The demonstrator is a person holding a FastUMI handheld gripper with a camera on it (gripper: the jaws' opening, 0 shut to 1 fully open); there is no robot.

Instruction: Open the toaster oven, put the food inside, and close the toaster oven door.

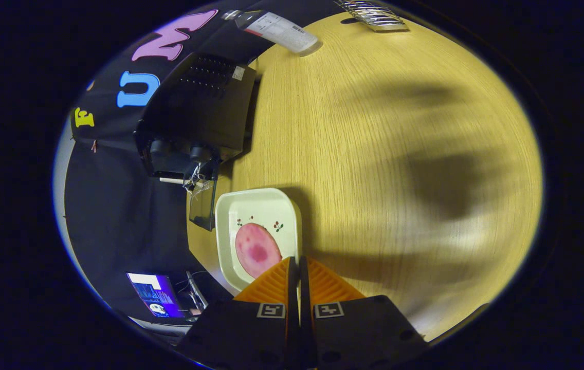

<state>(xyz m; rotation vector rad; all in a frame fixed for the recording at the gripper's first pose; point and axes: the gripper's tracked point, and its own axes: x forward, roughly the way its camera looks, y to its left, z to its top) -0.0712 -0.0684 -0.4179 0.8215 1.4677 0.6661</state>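
A white square plate [271, 205] with small cherry prints carries a round pink slice of food [257, 250]. My gripper [296, 263] is shut on the plate's near rim, one finger on each side of the edge, with the food just ahead of the fingertips. Beyond the plate stands the black toaster oven [199, 108] on the wooden table [374, 154]. Its dark glass door [203, 203] hangs open toward the plate. The oven's knobs [197, 152] face the same way.
A clear bottle with a white label [279, 30] lies at the far side of the table, past the oven. A metal wire rack [371, 13] sits farther along. Off the table's edge, a lit laptop screen [154, 295] stands low down.
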